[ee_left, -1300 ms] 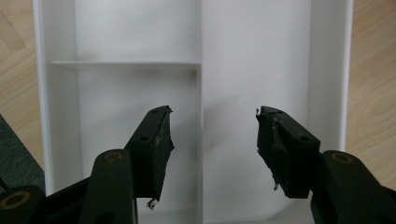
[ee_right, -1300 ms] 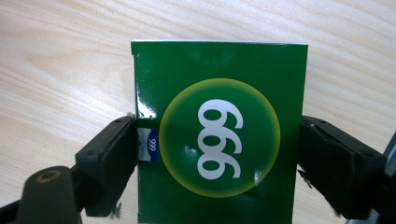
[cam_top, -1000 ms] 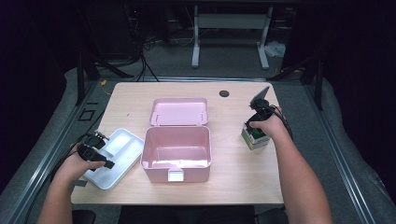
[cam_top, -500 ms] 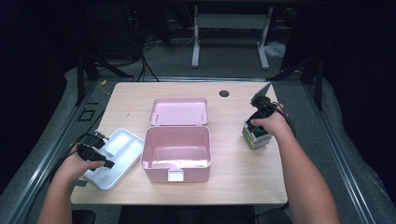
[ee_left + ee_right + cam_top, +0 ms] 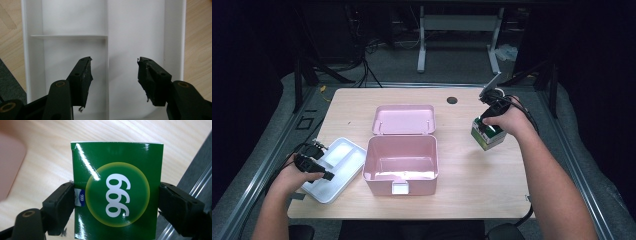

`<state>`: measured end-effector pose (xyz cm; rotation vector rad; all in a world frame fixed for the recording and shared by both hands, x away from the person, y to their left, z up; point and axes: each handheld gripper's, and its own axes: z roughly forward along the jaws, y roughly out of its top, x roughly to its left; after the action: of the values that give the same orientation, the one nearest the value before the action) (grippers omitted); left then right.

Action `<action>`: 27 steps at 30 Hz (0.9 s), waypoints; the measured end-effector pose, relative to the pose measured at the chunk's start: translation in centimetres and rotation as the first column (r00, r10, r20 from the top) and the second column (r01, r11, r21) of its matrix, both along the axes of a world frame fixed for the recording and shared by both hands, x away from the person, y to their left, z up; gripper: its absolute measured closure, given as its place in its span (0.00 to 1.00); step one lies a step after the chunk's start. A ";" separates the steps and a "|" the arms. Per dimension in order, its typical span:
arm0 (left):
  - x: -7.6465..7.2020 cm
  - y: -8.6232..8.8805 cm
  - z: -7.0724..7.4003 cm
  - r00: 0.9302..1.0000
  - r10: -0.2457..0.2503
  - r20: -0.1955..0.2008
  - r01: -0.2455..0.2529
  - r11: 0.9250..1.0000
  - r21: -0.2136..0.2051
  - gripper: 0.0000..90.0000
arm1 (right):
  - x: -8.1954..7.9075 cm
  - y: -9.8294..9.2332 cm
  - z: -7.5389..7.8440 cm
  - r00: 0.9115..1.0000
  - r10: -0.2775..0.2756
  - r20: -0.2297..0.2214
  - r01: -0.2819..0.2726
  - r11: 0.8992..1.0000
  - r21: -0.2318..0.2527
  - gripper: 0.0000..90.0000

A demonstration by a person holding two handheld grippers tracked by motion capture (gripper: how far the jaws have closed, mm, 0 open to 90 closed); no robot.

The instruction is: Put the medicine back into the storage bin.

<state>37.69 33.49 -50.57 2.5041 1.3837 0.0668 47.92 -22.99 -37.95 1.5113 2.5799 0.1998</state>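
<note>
left tongs (image 5: pixel 113 75) spread over white tray (image 5: pixel 135 32) | right tongs (image 5: pixel 116 202) pinching green box (image 5: pixel 117 190) sides | pink case (image 5: pixel 401 162) open

1. In the high view, the wooden table (image 5: pixel 462 175) is evenly lit from above, while the surroundings toward the upper edge and both sides of the frame are left in near darkness.
2. In the left gripper view, the white tray (image 5: pixel 140 30) is brightly lit, nearly washed out, and soft shadows are cast beside its dividers.
3. In the right gripper view, streaks of glare are seen on the glossy green box (image 5: pixel 117 190), and the pink shape (image 5: pixel 10 165) at the left edge is blurred.
</note>
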 end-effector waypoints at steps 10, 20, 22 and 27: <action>0.0 -0.2 -0.1 1.000 -0.010 -0.001 0.010 1.000 -0.009 0.49 | -2.3 2.2 2.2 0.920 0.392 0.004 -0.391 0.919 -0.052 0.19; 0.0 0.0 0.0 1.000 -0.011 -0.001 0.011 1.000 -0.009 0.50 | -4.1 5.5 3.8 0.822 0.569 -0.014 -0.568 0.819 -0.079 0.19; 0.0 0.1 0.0 1.000 -0.007 0.000 0.007 1.000 -0.010 0.50 | -4.4 6.4 4.3 0.807 0.591 -0.011 -0.590 0.804 -0.078 0.19; 0.0 0.1 0.1 1.000 -0.013 0.001 0.013 1.000 -0.011 0.50 | -5.3 9.2 5.7 0.760 0.650 0.002 -0.649 0.759 -0.061 0.19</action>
<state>37.65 33.57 -50.51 2.5037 1.3636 0.0583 42.63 -13.79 -32.24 0.5163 2.9512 0.2073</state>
